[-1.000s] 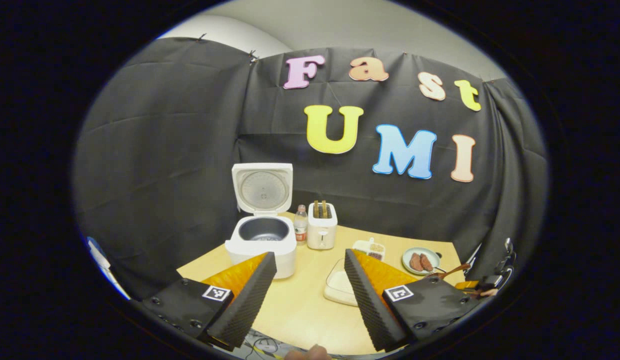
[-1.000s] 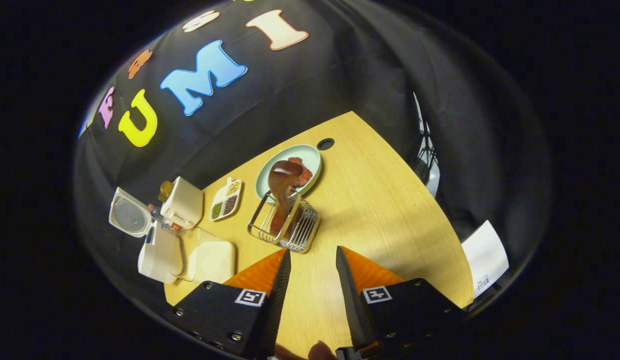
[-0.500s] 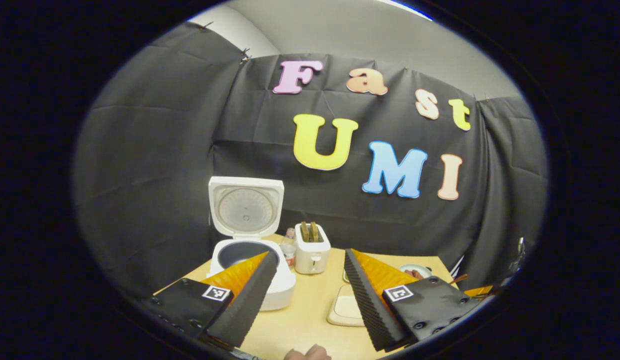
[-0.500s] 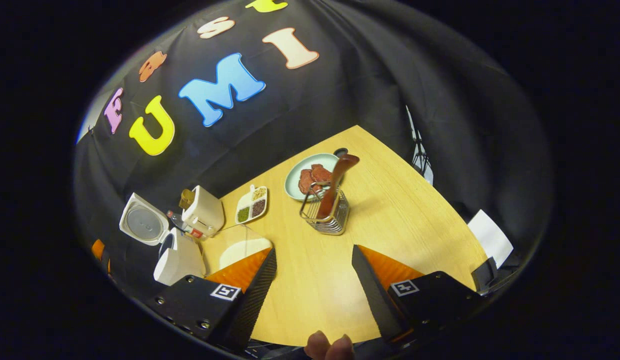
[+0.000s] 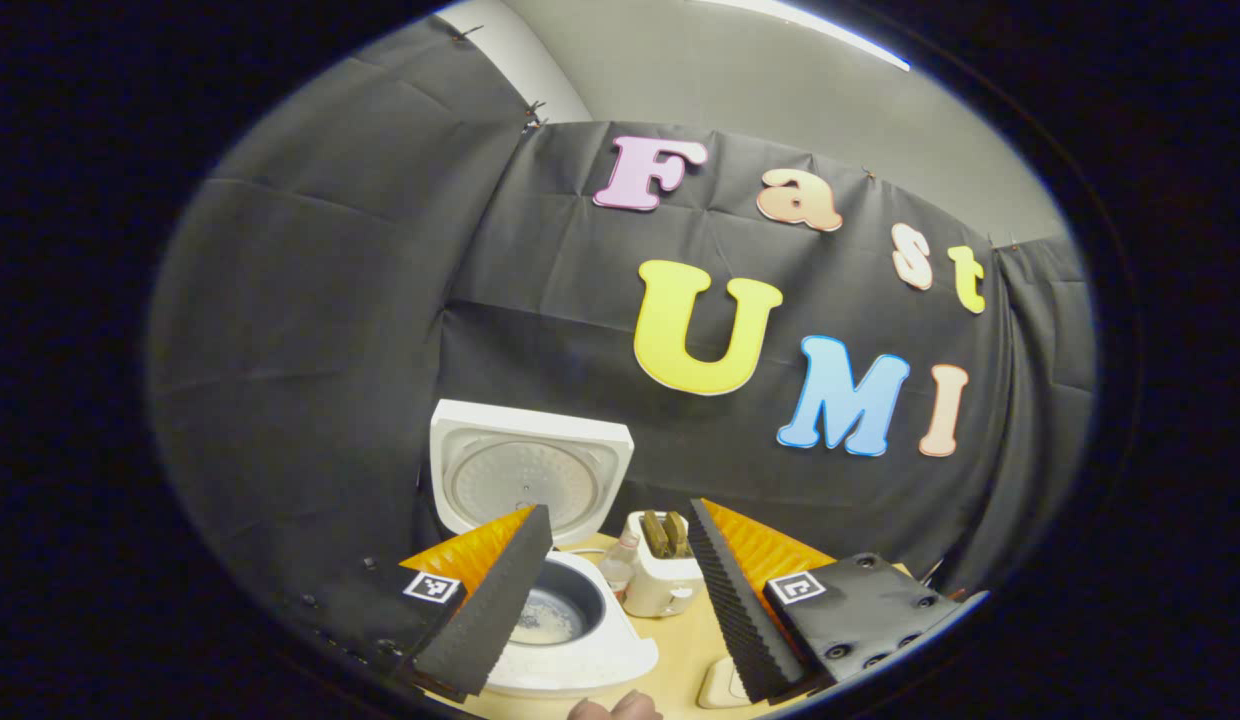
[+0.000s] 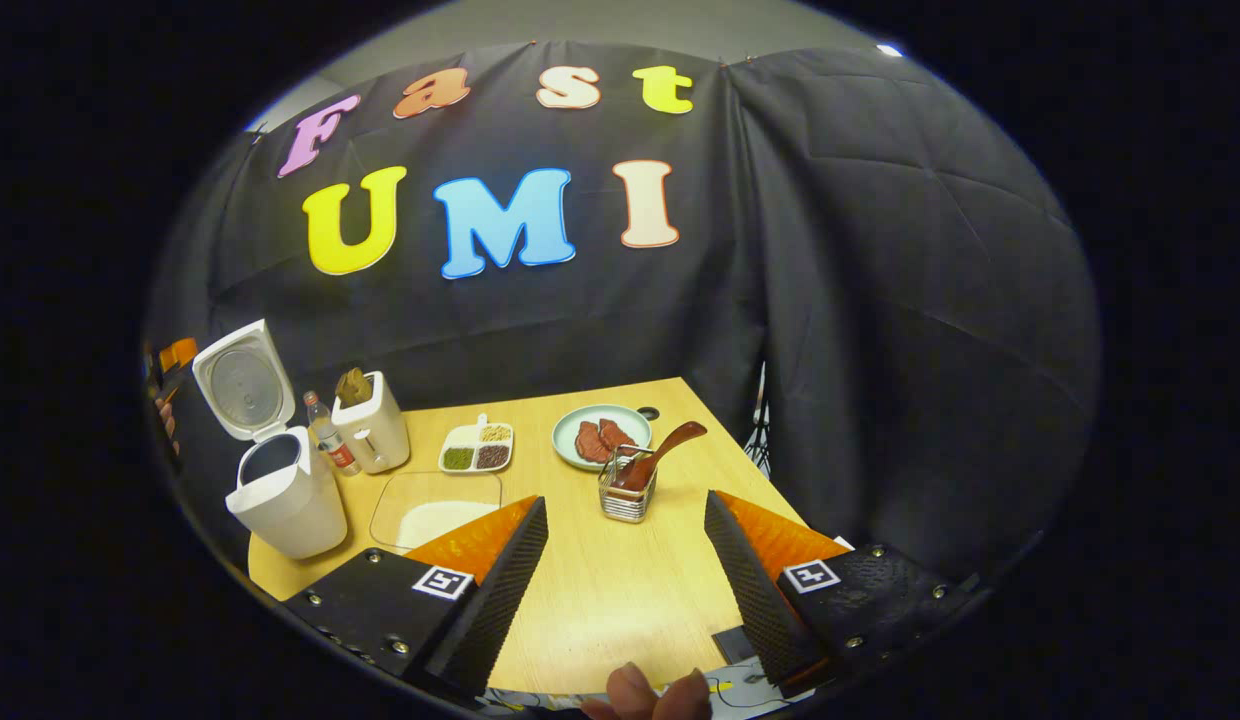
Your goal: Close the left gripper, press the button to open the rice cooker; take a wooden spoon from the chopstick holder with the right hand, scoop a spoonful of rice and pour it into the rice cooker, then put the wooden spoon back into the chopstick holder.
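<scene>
The white rice cooker (image 5: 580,655) stands with its lid (image 5: 525,478) raised, and a little rice lies in the dark pot (image 5: 552,612). My left gripper (image 5: 615,510) is open just above and in front of it, holding nothing. In the right gripper view the cooker (image 6: 285,500) is at the table's left. The wooden spoon (image 6: 662,452) leans in the wire chopstick holder (image 6: 625,497), bowl end up. My right gripper (image 6: 625,502) is open, well short of the holder and empty. A clear container of rice (image 6: 435,510) lies between cooker and holder.
A white toaster (image 6: 375,428) and a small bottle (image 6: 327,445) stand beside the cooker. A divided dish (image 6: 477,450) and a pale plate (image 6: 568,432) with meat slices sit behind the holder. Black cloth walls close in the table's back and right.
My right gripper opened wider and pulled back from the holder, levelling out; the spoon stayed in the holder. My left gripper moved closer to the open cooker and tilted up.
</scene>
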### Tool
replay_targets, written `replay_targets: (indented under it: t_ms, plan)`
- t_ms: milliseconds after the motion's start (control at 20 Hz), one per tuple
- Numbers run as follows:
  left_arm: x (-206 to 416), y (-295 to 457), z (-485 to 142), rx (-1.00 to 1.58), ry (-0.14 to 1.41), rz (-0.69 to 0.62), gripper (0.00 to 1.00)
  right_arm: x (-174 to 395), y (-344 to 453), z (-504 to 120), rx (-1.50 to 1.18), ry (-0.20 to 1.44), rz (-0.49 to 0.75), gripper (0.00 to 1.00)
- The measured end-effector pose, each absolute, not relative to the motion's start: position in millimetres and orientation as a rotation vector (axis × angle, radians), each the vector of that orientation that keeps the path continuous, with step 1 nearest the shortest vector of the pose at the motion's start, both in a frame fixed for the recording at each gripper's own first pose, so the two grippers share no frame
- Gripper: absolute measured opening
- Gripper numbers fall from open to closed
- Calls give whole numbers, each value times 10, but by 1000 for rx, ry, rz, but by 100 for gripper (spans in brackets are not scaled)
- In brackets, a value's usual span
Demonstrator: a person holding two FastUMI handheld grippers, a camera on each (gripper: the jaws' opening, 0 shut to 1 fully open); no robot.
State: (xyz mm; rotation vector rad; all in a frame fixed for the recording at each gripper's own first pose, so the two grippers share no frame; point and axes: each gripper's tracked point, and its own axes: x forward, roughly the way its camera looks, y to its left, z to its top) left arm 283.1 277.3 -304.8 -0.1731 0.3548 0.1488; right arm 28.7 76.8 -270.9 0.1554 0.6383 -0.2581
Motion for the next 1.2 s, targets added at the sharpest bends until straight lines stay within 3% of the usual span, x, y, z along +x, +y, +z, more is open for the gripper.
replay_targets:
  t_ms: [50,100,150,550,700,750,800,850,900,1000,1100,1200]
  plan:
    - [2969,2881,-3024,-152,334,166,92,276,826,-2659,151,639,-246,97]
    - [3142,2982,-2961,-137,302,181,100,289,878,-2615,142,631,-237,97]
    - [3308,3062,-2907,-129,278,197,91,269,907,-2638,124,640,-233,96]
    - [4615,3821,-3360,-154,335,359,91,89,915,-2734,59,727,-233,97]
    - [4989,3980,-3581,-144,353,364,91,38,921,-2790,67,755,-230,97]
    - [5075,3997,-3732,-139,384,355,91,13,919,-2812,57,766,-225,97]
    - [5134,4004,-3872,-133,426,354,100,1,913,-2824,48,775,-223,97]
    - [5191,4069,-3882,-52,426,371,100,-7,927,-2849,45,782,-216,97]
    - [5179,4084,-3996,-1,462,383,92,-10,947,-2867,45,791,-209,97]
    - [5178,4113,-4015,72,459,381,95,-26,985,-2924,53,812,-197,97]
    - [5137,4030,-3978,45,472,375,91,-26,1036,-2961,77,824,-182,97]
    - [5128,4016,-3973,59,450,362,100,-21,1075,-3008,82,835,-166,97]
